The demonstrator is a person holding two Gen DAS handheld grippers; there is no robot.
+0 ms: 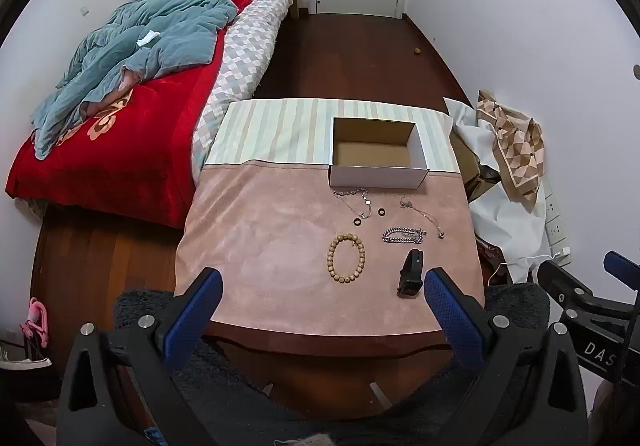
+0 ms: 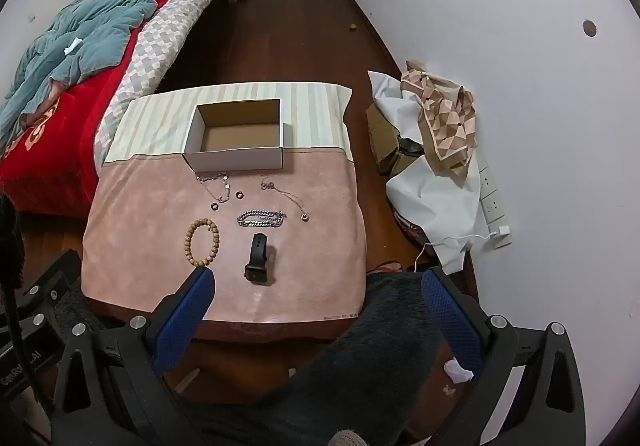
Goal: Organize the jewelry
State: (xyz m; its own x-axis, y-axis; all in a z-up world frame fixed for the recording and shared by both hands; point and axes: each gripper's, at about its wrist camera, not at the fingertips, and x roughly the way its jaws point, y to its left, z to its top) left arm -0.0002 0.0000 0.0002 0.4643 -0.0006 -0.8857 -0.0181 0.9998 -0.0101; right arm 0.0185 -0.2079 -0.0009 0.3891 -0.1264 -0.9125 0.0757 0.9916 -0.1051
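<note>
Box [image 1: 378,170] open, white outside, brown inside, nothing in it, at far side of my view. Just before it: thin chain [image 1: 354,198], 2 dark rings [image 1: 381,212], second thin chain [image 1: 422,212]. Nearer me: bead bracelet [image 1: 346,258] flat in loop, heavy silver chain [image 1: 403,235] bunched, black watch [image 1: 411,273] on edge.

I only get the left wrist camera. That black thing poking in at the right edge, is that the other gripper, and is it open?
Observer: Yes, that's the right gripper. Its blue padded fingers stand wide apart, holding nothing.
Visitor: Anything near it I can't see?
Observer: A crumpled white tissue lies on the dark fuzzy rug beside one finger.
Visitor: Anything else?
Observer: There's small dark print along the near edge of the pink cloth.
</note>
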